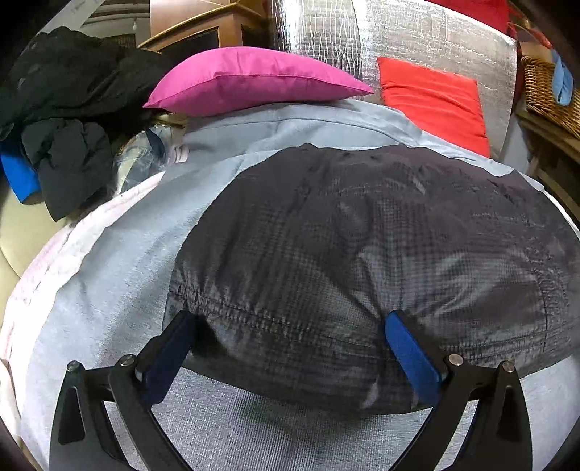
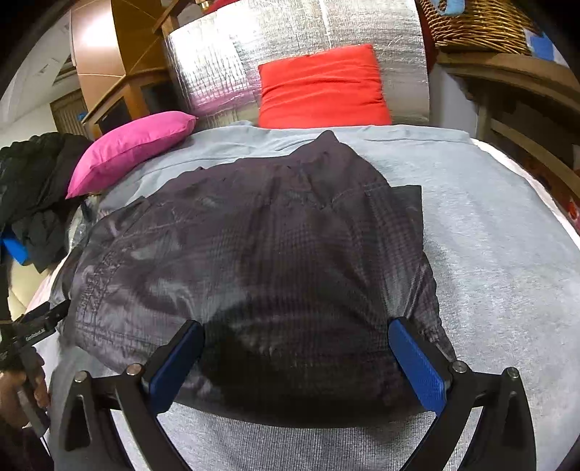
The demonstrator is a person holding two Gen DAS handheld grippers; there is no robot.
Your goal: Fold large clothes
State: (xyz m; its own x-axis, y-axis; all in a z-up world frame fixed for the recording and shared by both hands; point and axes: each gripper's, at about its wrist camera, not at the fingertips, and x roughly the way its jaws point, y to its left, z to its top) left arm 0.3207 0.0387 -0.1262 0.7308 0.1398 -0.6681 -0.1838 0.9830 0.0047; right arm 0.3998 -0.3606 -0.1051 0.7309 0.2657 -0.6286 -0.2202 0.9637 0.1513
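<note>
Blue-padded fingers of the left gripper (image 1: pixel 290 347) stand spread wide apart, released, with the near hem of the dark jacket (image 1: pixel 362 261) lying between and just ahead of them; nothing is pinched. That jacket is a thin, shiny, grid-patterned garment, spread in a puffy mound on the pale grey sheet (image 1: pixel 119 261) covering the bed. Its gathered hem seam runs from the left finger toward the right one.

From the other wrist view, the right gripper (image 2: pixel 295 357) is likewise released, its fingers splayed on either side of the jacket's (image 2: pixel 261 253) near edge, the right pad (image 2: pixel 417 366) touching a bunched corner of the fabric. Far ahead of it, the jacket narrows to a point near the red cushion (image 2: pixel 322 87).

Ahead and to the left sits a pink pillow (image 2: pixel 130 148) on the sheet (image 2: pixel 489 235), beyond it a heap of black clothes (image 1: pixel 65 108) (partly over something blue). A wicker basket (image 2: pixel 478 25) stands ahead to the right.
</note>
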